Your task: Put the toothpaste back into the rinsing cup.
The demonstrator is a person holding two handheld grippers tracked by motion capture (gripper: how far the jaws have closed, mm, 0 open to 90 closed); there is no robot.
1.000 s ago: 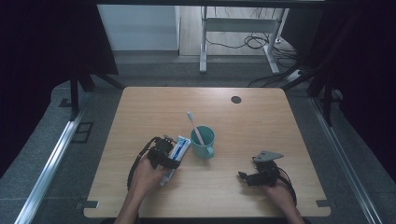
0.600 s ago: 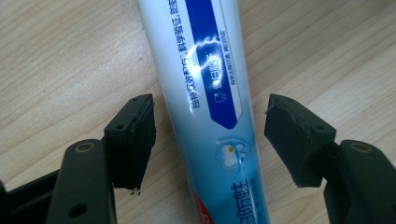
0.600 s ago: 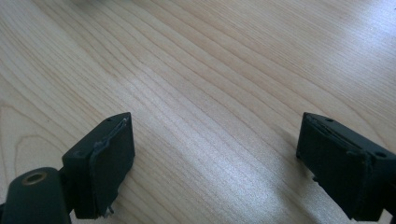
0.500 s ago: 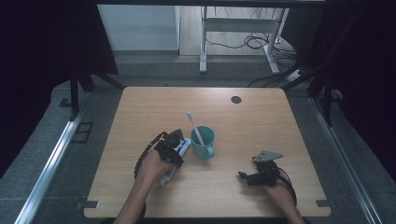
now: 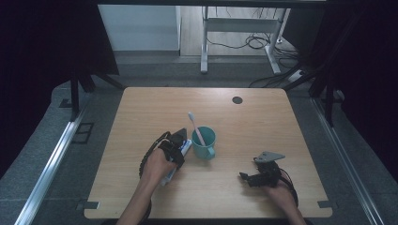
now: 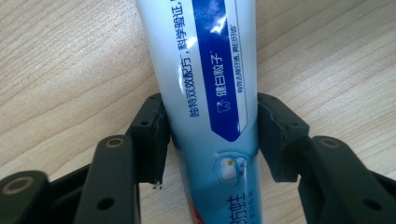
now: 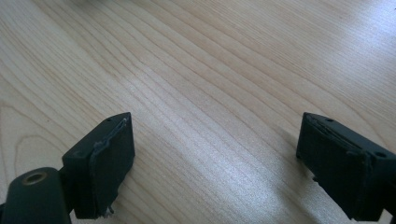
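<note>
Under the left gripper (image 6: 210, 140), toothpaste tube (image 6: 205, 70) mostly hidden, jaws just closing onto it.

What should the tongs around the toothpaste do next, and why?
Probably squeeze a little tighter, then lift. The left tongs have just been closing around the toothpaste tube, which lies flat on the table beside the teal cup.
</note>
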